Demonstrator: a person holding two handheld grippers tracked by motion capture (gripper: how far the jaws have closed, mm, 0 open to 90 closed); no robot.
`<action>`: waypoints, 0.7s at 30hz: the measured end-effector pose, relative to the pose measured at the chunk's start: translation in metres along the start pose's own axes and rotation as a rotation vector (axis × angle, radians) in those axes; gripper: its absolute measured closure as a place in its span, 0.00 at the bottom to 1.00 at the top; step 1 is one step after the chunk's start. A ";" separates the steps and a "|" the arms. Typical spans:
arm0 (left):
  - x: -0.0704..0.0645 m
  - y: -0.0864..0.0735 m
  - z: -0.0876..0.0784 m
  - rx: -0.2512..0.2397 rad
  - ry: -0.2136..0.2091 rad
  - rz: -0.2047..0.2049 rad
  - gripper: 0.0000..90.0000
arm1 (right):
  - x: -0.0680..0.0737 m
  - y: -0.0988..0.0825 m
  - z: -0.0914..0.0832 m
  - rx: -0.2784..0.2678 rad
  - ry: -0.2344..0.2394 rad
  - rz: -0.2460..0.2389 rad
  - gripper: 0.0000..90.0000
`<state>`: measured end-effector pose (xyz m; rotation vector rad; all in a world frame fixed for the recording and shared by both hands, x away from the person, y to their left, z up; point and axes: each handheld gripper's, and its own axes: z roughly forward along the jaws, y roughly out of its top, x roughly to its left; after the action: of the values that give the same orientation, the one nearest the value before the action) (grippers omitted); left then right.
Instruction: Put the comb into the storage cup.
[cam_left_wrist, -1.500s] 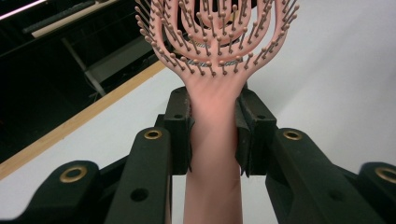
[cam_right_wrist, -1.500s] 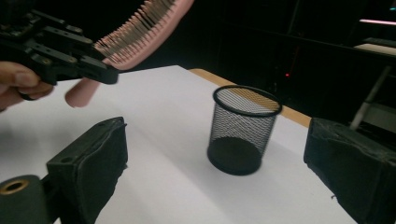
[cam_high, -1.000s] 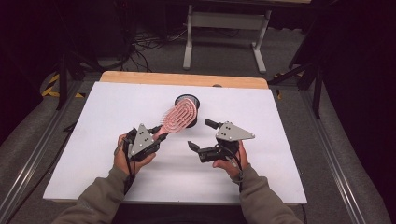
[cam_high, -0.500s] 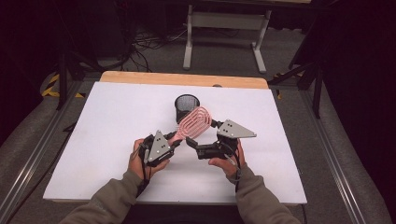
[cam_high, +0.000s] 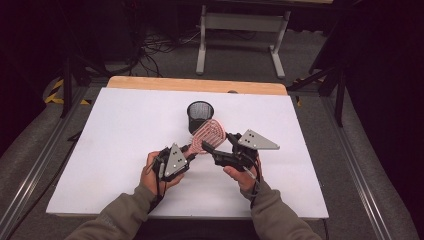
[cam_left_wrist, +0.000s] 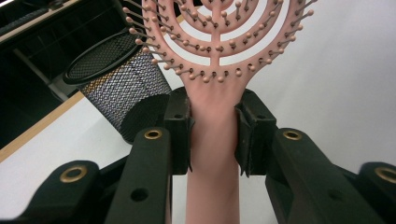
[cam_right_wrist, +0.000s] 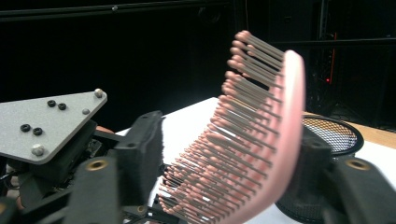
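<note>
Hairbrush (cam_left_wrist: 212, 135) handle clamped in left gripper (cam_high: 186, 152); right gripper (cam_high: 216, 148) spread around bristles

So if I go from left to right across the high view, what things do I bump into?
Left gripper → pink plastic hairbrush → right gripper. The black mesh cup overlaps, so it is left out.

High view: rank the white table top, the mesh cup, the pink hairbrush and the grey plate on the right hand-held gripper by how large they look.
1. White table top, by far the largest.
2. Pink hairbrush, though its handle is partly hidden in the left hand-held gripper.
3. Grey plate and mesh cup look alike, so I won't rank them.
</note>
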<state>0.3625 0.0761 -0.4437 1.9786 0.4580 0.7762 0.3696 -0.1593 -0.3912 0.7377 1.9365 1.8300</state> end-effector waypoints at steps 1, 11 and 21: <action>0.000 0.000 0.000 0.004 0.000 0.003 0.77 | 0.000 0.000 0.000 0.001 0.002 0.002 0.49; -0.004 0.000 0.001 0.016 0.016 0.023 0.77 | 0.000 -0.001 -0.004 -0.011 0.017 0.030 0.65; -0.007 0.000 0.003 0.018 0.030 0.040 0.76 | 0.007 -0.003 -0.005 -0.023 -0.004 0.009 0.70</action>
<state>0.3595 0.0705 -0.4474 2.0009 0.4454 0.8306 0.3603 -0.1589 -0.3935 0.7437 1.9094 1.8510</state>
